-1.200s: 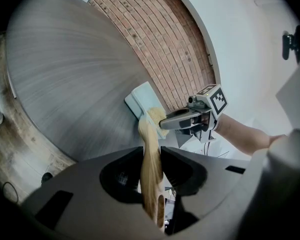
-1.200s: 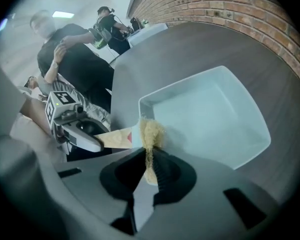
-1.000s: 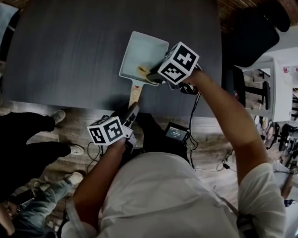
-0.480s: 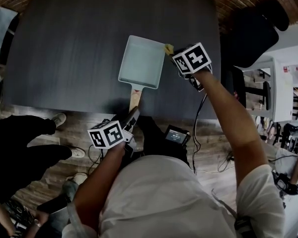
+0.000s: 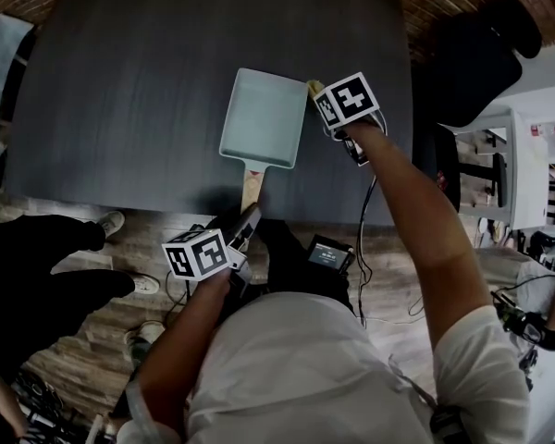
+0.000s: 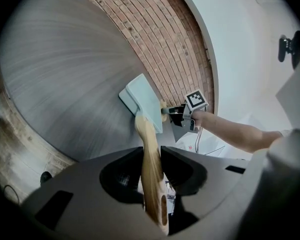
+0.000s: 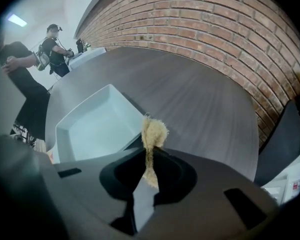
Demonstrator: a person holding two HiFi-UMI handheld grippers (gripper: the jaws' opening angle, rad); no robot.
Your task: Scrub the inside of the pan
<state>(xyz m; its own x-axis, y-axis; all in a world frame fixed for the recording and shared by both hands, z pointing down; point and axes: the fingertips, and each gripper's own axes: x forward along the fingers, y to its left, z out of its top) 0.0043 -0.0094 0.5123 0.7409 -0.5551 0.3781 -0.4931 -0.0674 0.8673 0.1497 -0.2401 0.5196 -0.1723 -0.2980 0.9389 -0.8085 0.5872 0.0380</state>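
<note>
Centrally, a pale blue-green rectangular pan (image 5: 264,117), smooth-walled and apparently coated metal, lies flat on the dark grey wood-grain counter (image 5: 129,81). The left hand-held gripper (image 6: 151,152) is clamped on its light, rounded wooden handle (image 6: 146,131), presumably to steady it against scrubbing. The right hand-held gripper (image 7: 150,156) pinches a tan fibrous scrub pad (image 7: 153,133), poised just beside the pan's right rim, outside the basin.

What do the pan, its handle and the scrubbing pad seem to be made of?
Pan: probably coated metal, with smooth matte pale blue-green walls and a thin rim.
Handle: looks like wood, light tan and streaked like grain, with a slot near its end.
Scrubbing pad: fibrous, perhaps loofah or coarse sponge, yellowish with a fuzzy, frayed edge.
</note>
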